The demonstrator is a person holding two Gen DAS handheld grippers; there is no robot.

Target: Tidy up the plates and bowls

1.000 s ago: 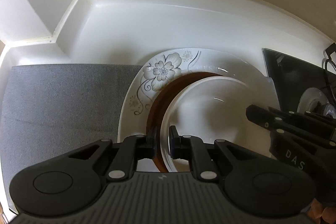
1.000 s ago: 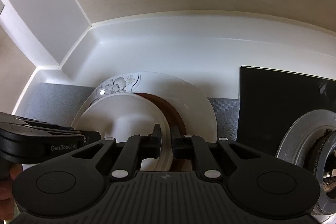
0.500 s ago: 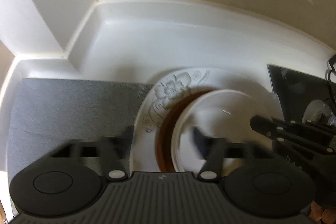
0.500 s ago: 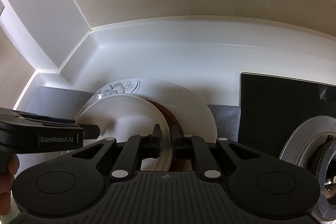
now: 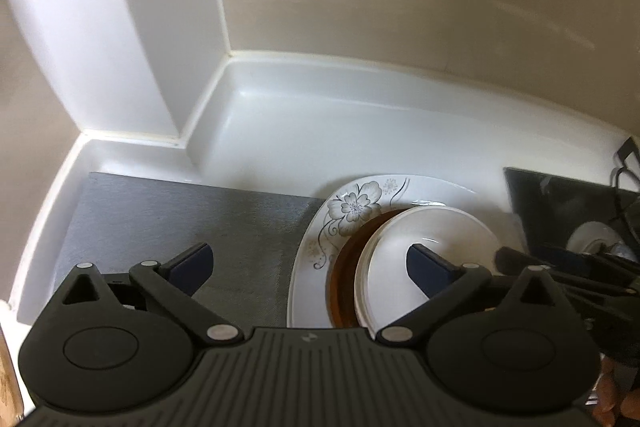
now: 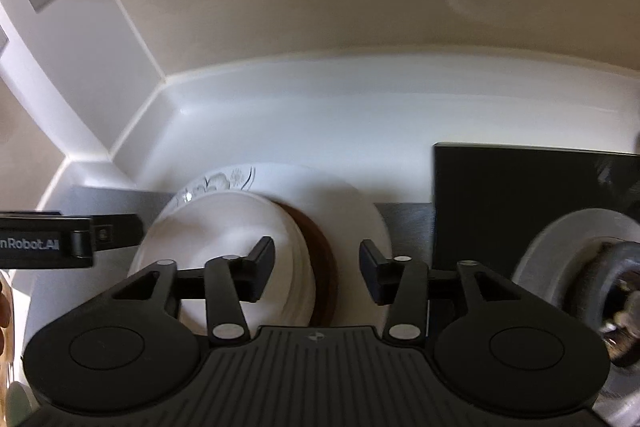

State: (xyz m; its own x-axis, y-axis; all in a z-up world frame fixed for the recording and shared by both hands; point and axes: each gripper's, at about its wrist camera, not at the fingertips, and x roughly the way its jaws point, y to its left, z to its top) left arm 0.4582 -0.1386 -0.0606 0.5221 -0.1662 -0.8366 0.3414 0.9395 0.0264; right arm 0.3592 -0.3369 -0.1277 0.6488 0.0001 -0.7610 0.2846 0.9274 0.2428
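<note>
Both grips on the white bowl (image 5: pixel 424 247) have just let go. A second ago the left hand-held gripper (image 5: pixel 308 267) and the right hand-held gripper (image 6: pixel 316 267) each pinched the bowl's rim; now the left one stands fully open and has lifted away from the stack, with nothing pressed between its pads. The right one's jaws are opening, straddling the near rim of the bowl and the brown plate (image 6: pixel 320 255) without squeezing either.

That reads as the bowl having been set down, so this placement looks finished and both grippers are free for the next piece.

The stack sits on the white tabletop (image 5: pixel 320 131), partly over the grey mat (image 5: pixel 180 219), beside the black stove (image 6: pixel 520 195). The flowered plate (image 5: pixel 352 207) is at the bottom and carries the brown plate, which carries the white bowl. The bowl appears empty; its stepped rim may be more than 1 nested bowl, but I cannot tell.
</note>
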